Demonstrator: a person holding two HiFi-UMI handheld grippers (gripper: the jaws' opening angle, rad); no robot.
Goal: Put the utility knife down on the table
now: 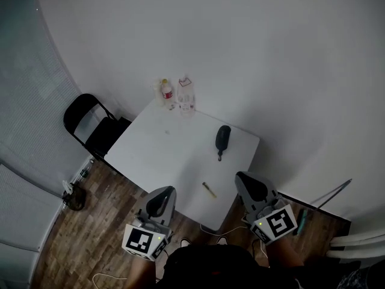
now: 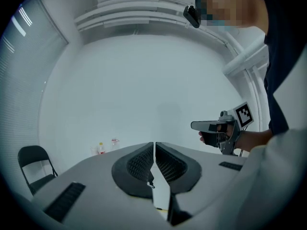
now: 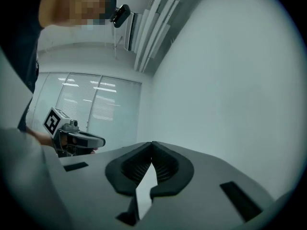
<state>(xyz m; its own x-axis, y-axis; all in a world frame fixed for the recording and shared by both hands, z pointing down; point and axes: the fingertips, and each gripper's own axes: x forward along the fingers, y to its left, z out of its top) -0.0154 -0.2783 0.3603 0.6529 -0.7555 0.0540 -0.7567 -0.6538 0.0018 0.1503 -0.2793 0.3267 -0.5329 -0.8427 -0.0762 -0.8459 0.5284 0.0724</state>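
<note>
A small yellow utility knife (image 1: 209, 190) lies flat on the white table (image 1: 168, 155), near its front edge. Both grippers hang in front of that edge, raised above it, and the knife sits between them, touched by neither. My left gripper (image 1: 165, 192) is to the knife's left, its jaws meeting at the tips with nothing between them (image 2: 154, 145). My right gripper (image 1: 244, 179) is to the knife's right, also shut and empty (image 3: 152, 145). Each gripper view shows the other gripper held level in a hand: the right gripper (image 2: 211, 126), the left gripper (image 3: 88, 140).
A black oblong object (image 1: 223, 138) lies on the table's right side. Two small bottles (image 1: 166, 91) and a clear container (image 1: 186, 94) stand at the far corner. A black folding chair (image 1: 96, 125) stands left of the table. Cables lie on the wooden floor.
</note>
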